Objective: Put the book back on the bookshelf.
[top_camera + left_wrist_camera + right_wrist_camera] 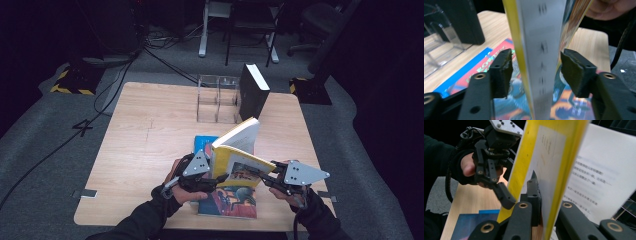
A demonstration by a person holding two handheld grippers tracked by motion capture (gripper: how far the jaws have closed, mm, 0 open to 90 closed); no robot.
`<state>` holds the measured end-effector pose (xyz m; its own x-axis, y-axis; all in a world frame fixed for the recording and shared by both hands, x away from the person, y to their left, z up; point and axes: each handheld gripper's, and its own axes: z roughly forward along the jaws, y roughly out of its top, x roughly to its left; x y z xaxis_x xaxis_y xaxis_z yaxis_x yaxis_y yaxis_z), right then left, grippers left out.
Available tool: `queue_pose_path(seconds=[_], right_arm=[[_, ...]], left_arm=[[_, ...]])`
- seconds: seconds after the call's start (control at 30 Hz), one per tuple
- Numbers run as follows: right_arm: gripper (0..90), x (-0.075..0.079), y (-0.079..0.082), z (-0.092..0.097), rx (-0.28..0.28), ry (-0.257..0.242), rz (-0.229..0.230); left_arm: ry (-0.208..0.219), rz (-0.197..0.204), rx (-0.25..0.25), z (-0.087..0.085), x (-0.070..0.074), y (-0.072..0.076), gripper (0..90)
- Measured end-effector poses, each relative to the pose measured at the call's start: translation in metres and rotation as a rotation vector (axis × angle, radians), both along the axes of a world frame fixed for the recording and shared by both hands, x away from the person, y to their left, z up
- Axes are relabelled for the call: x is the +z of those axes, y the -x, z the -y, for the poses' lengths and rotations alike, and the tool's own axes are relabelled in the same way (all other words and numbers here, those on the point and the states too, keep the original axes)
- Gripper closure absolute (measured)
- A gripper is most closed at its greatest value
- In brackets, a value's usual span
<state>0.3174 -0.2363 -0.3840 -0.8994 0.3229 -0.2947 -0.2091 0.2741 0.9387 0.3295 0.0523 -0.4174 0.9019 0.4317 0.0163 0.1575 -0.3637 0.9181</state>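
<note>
High view: yellow book (pixel 239 152) stands tilted, spine toward person.

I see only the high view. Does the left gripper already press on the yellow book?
Observer: Not yet. The yellow book stands between the jaws of the left gripper, but a thin gap shows beside one of the pads.
Operator: And does the right gripper hold it firmly?
Observer: The right gripper is shut on the yellow cover alone. A printed page hangs free behind it.
</note>
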Motion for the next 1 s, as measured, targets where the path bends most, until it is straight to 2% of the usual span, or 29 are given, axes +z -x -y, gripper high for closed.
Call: queue_pose_path(seconds=[0.1, 0.17, 0.23, 0.37, 0.5, 0.6, 0.63, 0.67, 0.73, 0.77, 0.87, 1.0], right_arm=[[84.8, -0.003, 0.001, 0.004, -0.011, 0.006, -0.008], [84.0, -0.004, 0.002, 0.007, -0.018, 0.012, -0.006], [82.6, -0.006, 0.002, 0.010, -0.036, 0.021, -0.003], [76.9, -0.011, -0.001, 0.020, -0.079, 0.013, -0.023], [69.1, -0.013, -0.002, 0.026, -0.132, 0.012, -0.030], [57.2, -0.016, -0.006, 0.034, -0.216, -0.014, -0.032], [51.7, -0.018, -0.009, 0.037, -0.257, -0.027, -0.037], [47.3, -0.019, -0.012, 0.038, -0.272, -0.034, -0.053], [42.2, -0.022, -0.019, 0.039, -0.266, -0.050, -0.100], [40.2, -0.025, -0.024, 0.037, -0.241, -0.045, -0.138], [39.3, -0.034, -0.032, 0.028, -0.193, -0.024, -0.189], [37.2, -0.042, -0.037, 0.015, -0.142, 0.012, -0.224]], left_arm=[[0.002, 0.025, -0.015, 0.003, 0.000, -0.001, 52.5], [0.008, 0.027, -0.022, 0.003, 0.000, -0.001, 56.0], [-0.001, 0.051, -0.032, 0.002, 0.000, 0.000, 62.3], [-0.012, 0.063, -0.061, 0.004, 0.001, 0.004, 71.5], [-0.024, 0.075, -0.068, 0.004, 0.001, 0.006, 73.7], [-0.017, 0.059, -0.074, 0.003, 0.001, 0.005, 74.0], [-0.022, 0.068, -0.080, 0.002, 0.002, 0.005, 74.2], [-0.027, 0.075, -0.084, 0.003, 0.002, 0.006, 74.2], [-0.026, 0.076, -0.083, 0.003, 0.002, 0.006, 74.2], [-0.021, 0.073, -0.084, 0.002, 0.001, 0.005, 74.2], [0.002, 0.053, -0.082, 0.002, 0.000, 0.004, 73.8], [0.014, 0.052, -0.079, 0.002, -0.001, 0.005, 72.5]])
